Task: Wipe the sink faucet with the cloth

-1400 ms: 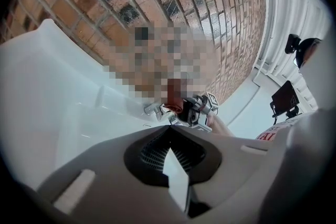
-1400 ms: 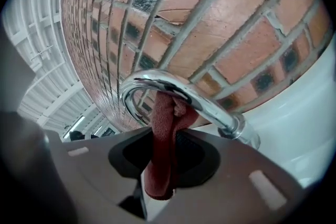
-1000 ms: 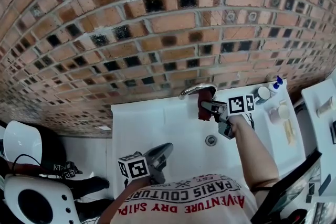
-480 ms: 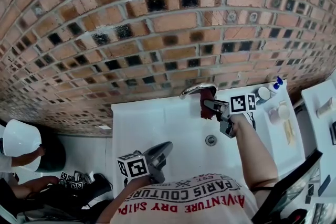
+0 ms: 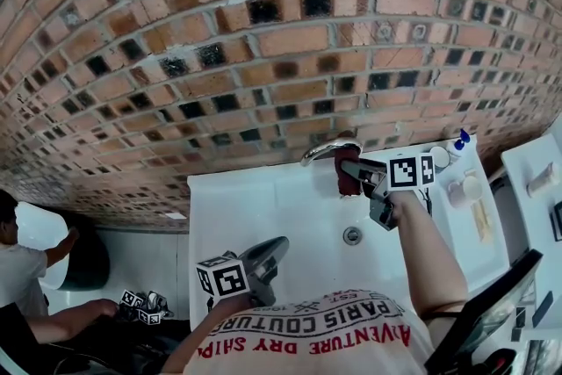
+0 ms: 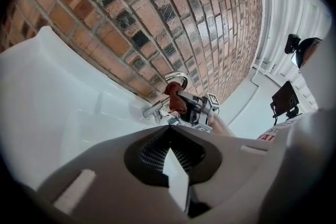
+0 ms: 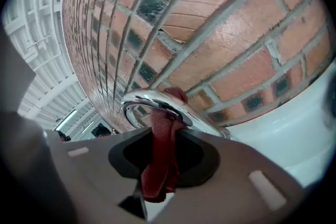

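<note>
Head view, sink: the white sink [image 5: 255, 211] lies under the brick wall [image 5: 263, 57], from 6 to 3 o'clock in the picture.
Head view, faucet: the shiny faucet [image 5: 327, 151] stands at 3 o'clock, at the back rim of the sink.
Head view, right gripper: the right gripper [image 5: 353, 171] is just beside the faucet, toward 4 o'clock. A dark red cloth [image 5: 348, 182] is at its tip and touches the faucet.
Head view, left gripper: the left gripper [image 5: 274, 248] is at 6 o'clock, near the front of the sink and well apart from the faucet.
Left gripper view, jaws: the two jaws are pressed together with nothing between them.
Left gripper view, far side: the faucet, the cloth and the right gripper show at 12 o'clock, past the jaw tips.
Right gripper view, jaws: they are squeezed tight on the cloth, which hangs down toward 6 o'clock.
Right gripper view, cloth: its top end lies over the faucet's curved spout and touches it, at 12 o'clock from the jaws.
</note>
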{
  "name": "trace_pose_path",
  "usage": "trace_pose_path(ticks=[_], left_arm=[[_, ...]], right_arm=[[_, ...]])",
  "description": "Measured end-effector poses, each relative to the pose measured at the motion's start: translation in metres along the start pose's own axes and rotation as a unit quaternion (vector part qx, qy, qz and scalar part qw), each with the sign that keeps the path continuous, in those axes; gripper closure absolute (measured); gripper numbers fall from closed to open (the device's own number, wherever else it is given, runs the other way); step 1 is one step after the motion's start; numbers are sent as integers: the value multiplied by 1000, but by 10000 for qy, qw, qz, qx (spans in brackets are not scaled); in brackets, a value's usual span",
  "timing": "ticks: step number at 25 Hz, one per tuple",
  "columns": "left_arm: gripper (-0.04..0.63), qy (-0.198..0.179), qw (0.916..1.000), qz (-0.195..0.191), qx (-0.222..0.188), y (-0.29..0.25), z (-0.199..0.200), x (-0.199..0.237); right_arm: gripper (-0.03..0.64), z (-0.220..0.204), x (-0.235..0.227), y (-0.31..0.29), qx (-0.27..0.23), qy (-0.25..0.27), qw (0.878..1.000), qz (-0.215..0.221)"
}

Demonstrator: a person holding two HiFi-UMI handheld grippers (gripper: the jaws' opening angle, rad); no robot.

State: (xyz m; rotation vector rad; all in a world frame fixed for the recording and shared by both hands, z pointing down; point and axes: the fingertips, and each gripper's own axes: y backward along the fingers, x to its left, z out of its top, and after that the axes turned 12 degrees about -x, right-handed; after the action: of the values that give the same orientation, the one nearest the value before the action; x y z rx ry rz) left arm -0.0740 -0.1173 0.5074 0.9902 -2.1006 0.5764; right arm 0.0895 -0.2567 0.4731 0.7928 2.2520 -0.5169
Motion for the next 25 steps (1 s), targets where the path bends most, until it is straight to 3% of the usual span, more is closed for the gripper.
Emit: trace_pose_path(ticks=[13,25], left_arm=[[595,-22,10000,-34,-81,7,5,-1],[595,134,9998,-46,-149,9,3,14]], right_arm=[[526,8,46,-13,-218,-18,9989,423],[528,-23,54,-41,88,-17,9985,537]])
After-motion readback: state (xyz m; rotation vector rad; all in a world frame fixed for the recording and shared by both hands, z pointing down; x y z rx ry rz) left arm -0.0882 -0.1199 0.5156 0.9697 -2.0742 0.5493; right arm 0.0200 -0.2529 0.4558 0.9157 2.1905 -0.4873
